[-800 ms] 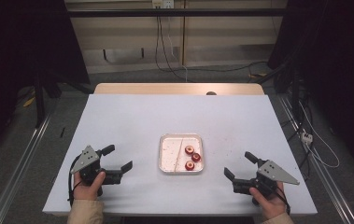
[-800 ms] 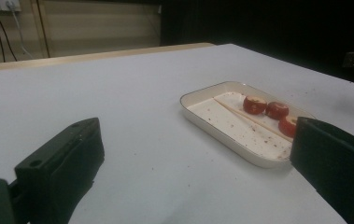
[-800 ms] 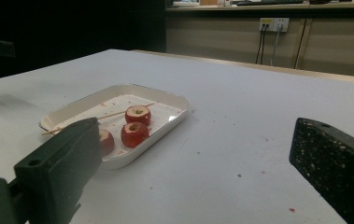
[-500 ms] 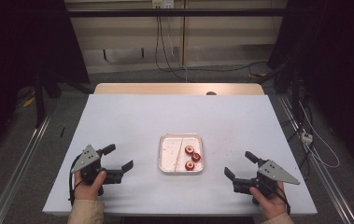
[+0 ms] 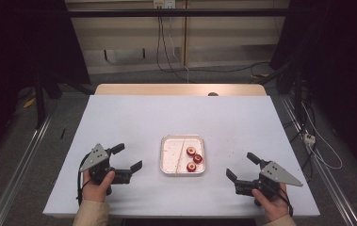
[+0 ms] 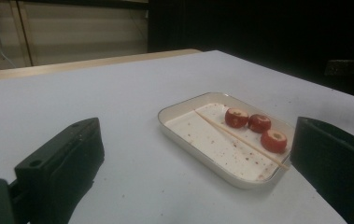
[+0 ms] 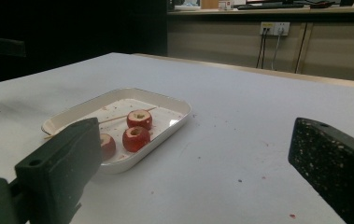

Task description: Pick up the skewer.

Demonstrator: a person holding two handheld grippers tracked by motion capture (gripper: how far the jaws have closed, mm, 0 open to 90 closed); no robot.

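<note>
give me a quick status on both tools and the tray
Left tool open, right tool open, both flanking tray. White rectangular tray holds three cored red fruit pieces and thin wooden skewer. Nothing between tools and tray.

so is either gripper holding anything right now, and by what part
Nothing is held. The left gripper and right gripper are both open with empty jaws, resting on the table either side of the tray with its fruit pieces and skewer.
</note>
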